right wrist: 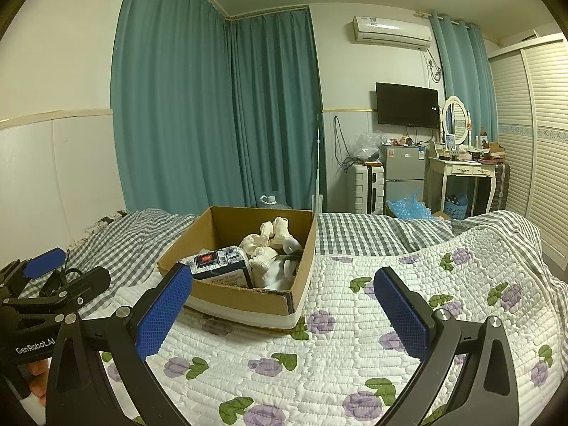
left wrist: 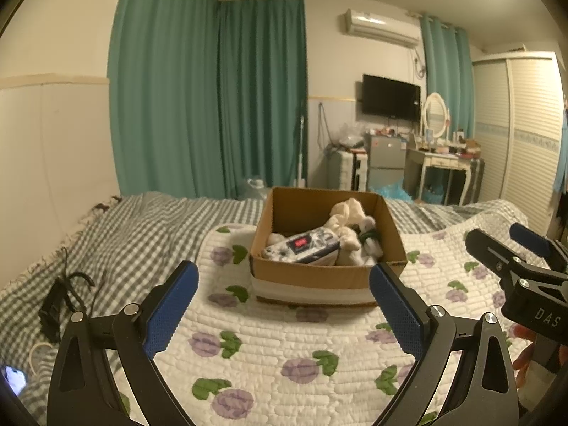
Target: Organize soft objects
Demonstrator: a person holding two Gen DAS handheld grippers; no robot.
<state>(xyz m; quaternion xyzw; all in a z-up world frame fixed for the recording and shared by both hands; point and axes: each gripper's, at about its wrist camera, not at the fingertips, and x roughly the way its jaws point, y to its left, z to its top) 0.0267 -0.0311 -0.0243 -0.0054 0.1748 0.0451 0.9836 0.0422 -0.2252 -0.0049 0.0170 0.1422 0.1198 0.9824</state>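
Left gripper (left wrist: 284,305) and right gripper (right wrist: 284,309) side by side, both level, pointing forward, jaws spread wide, blue pads (left wrist: 172,307) empty, touching nothing.

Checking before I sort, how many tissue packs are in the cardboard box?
1: a patterned tissue pack lies in the near-left part of the cardboard box, beside the white socks. More could be hidden under the socks.

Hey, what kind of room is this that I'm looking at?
Most likely a bedroom: a bed with a floral quilt, a dressing table with an oval mirror, and a louvered wardrobe. A cardboard box sits on the quilt.
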